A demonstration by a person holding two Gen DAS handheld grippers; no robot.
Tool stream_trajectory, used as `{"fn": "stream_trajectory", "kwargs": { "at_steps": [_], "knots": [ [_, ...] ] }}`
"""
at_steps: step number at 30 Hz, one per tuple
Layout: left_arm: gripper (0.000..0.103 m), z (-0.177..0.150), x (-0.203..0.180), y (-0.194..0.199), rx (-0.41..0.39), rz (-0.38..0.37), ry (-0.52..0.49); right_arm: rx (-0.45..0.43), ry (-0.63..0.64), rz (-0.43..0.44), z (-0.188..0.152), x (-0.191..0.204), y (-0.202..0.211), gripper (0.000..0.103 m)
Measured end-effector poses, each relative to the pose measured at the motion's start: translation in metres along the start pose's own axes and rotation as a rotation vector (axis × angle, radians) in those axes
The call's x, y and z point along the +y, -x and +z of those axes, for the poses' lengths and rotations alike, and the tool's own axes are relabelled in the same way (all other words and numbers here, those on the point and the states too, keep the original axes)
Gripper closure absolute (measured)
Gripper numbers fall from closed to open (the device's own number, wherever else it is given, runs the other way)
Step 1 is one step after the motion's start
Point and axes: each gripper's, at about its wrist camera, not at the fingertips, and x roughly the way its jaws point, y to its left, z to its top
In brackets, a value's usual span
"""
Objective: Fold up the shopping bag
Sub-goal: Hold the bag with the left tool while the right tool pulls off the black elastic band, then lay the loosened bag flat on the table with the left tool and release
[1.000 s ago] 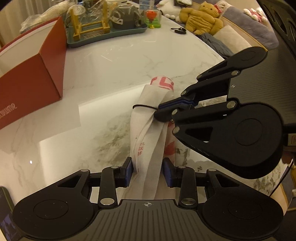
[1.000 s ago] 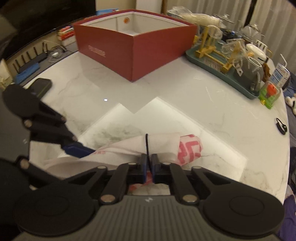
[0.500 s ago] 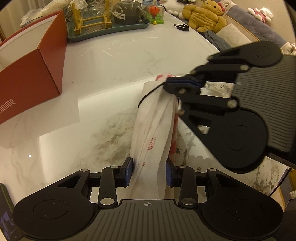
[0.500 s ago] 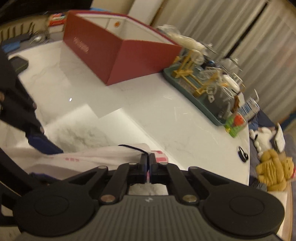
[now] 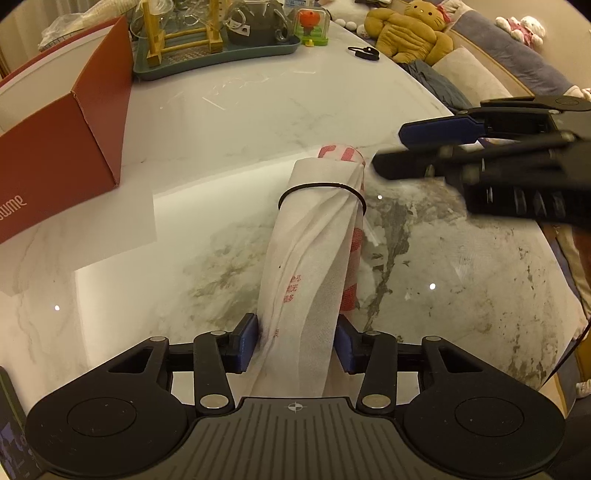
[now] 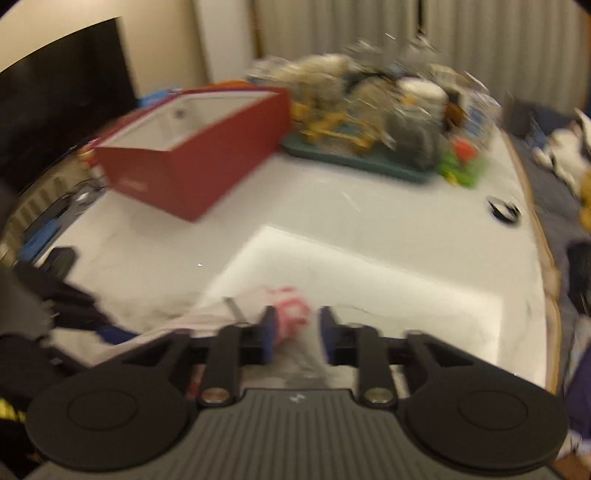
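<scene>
The shopping bag (image 5: 314, 254) is white with red print, rolled into a long bundle on the marble table (image 5: 229, 122). A black elastic band (image 5: 319, 186) circles it near its far end. My left gripper (image 5: 297, 341) is shut on the bag's near end. My right gripper (image 5: 388, 149) hangs to the right of the bag's far end, apart from it, jaws open and empty. In the blurred right wrist view the right gripper (image 6: 293, 334) is open above the bag's red-printed end (image 6: 291, 306).
A red open box (image 5: 62, 147) stands at the left. A green tray (image 5: 218, 59) with glassware and a small toy (image 5: 313, 27) sit at the far edge. A black clip (image 5: 364, 52) lies far right. Plush toys (image 5: 410, 31) lie beyond the table.
My right gripper let go of the elastic band, opened and pulled away to the right. The band now sits around the rolled bag. The left gripper kept its hold.
</scene>
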Motion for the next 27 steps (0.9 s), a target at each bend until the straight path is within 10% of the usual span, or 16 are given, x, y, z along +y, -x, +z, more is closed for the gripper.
{"fn": "stream_trajectory", "kwargs": {
  "at_steps": [7,17,21,24,25,27],
  "knots": [
    [0.058,0.002,0.002,0.000,0.005,0.000,0.002,0.093,0.113,-0.048,-0.002,0.022,-0.040,0.101],
    [0.058,0.007,0.001,-0.006,0.013,0.004,-0.019,0.046,-0.124,-0.230,0.020,-0.047,-0.057,0.103],
    [0.058,0.007,0.001,-0.006,0.014,0.004,-0.016,0.048,-0.345,-0.098,0.031,-0.088,-0.054,0.102],
    [0.058,0.007,0.002,-0.006,0.011,0.001,0.003,0.039,-0.518,-0.077,0.028,-0.108,-0.052,0.078],
    [0.058,0.007,0.002,-0.005,0.010,-0.001,0.010,0.042,-0.536,-0.096,0.025,-0.110,-0.050,0.046],
    [0.058,0.005,0.003,-0.004,0.004,-0.012,0.032,0.040,-0.486,-0.155,0.023,-0.103,-0.045,0.040]
  ]
}}
